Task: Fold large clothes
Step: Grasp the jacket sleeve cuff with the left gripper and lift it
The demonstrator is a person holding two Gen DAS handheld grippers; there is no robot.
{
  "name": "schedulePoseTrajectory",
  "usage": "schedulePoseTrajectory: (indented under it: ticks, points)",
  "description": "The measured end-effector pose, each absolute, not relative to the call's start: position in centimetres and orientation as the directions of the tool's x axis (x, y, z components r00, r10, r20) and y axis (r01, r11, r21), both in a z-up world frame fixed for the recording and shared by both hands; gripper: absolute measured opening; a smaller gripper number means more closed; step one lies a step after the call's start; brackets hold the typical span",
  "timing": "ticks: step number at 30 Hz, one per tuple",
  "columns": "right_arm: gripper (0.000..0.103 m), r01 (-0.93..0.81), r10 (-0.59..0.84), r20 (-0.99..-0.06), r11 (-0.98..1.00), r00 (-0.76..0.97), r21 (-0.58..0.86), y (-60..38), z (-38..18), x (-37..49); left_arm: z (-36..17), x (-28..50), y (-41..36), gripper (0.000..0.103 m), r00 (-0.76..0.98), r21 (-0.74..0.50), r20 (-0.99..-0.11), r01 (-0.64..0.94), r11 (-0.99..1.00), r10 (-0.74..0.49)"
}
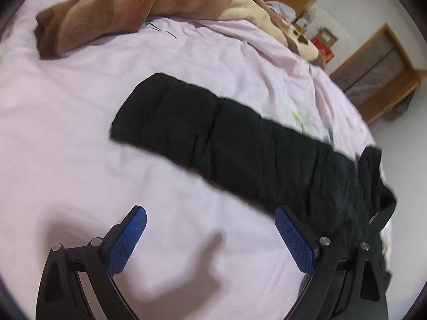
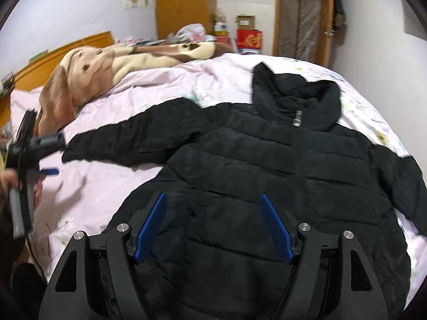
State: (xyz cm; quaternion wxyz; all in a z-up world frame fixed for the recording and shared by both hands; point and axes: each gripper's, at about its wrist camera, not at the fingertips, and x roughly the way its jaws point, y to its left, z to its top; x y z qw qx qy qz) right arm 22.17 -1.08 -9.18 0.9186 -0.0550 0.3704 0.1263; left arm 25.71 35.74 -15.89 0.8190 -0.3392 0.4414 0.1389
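Observation:
A black puffer jacket [image 2: 280, 165] lies flat, front up, on a bed with a pale pink sheet [image 2: 101, 186]. Its collar [image 2: 296, 98] points away and one sleeve [image 2: 133, 138] stretches out to the left. In the left wrist view that sleeve [image 1: 213, 136] runs across the sheet [image 1: 66, 133]. My left gripper [image 1: 210, 213] is open and empty above the sheet, near the sleeve. It also shows at the left edge of the right wrist view [image 2: 48, 170]. My right gripper [image 2: 213, 200] is open and empty above the jacket's lower body.
A brown and cream blanket [image 2: 112, 64] [image 1: 133, 8] is bunched at the head of the bed. A wooden headboard [image 2: 66, 50], boxes [image 2: 248, 37] and a wooden door frame [image 2: 328, 21] stand behind. The bed's edge [image 1: 373, 138] drops off to the right of the sleeve.

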Motion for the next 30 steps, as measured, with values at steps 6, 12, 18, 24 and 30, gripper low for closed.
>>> schedulePoseTrajectory:
  ticks: [6,12,18,24,30]
  points:
    - [0.072,-0.319,0.217,-0.72,0.948,0.659,-0.007,1.1,-10.9,23.7,-19.1,29.0,38.5,0.098,0.568,-0.475,-0.819,-0.59,0.653,-0.081]
    - [0.072,-0.346,0.223,-0.73,0.938,0.646,-0.02,2.2,-11.5,24.4,-21.3,31.8,39.3,0.098,0.589,-0.552,-0.797,-0.617,0.561,-0.136]
    - [0.072,-0.325,0.212,-0.739,0.946,0.64,-0.01,2.3,-11.9,25.0,-21.5,33.1,39.2,0.068,0.563,-0.561,-0.81,-0.662,0.497,-0.164]
    - [0.072,-0.29,0.2,-0.722,0.957,0.662,-0.001,1.4,-11.3,25.0,-20.0,33.3,38.5,0.026,0.566,-0.525,-0.818,-0.659,0.538,-0.104]
    - [0.072,-0.263,0.195,-0.709,0.965,0.678,0.014,0.4,-10.5,24.7,-16.1,33.1,36.4,0.015,0.614,-0.487,-0.789,-0.604,0.631,-0.022]
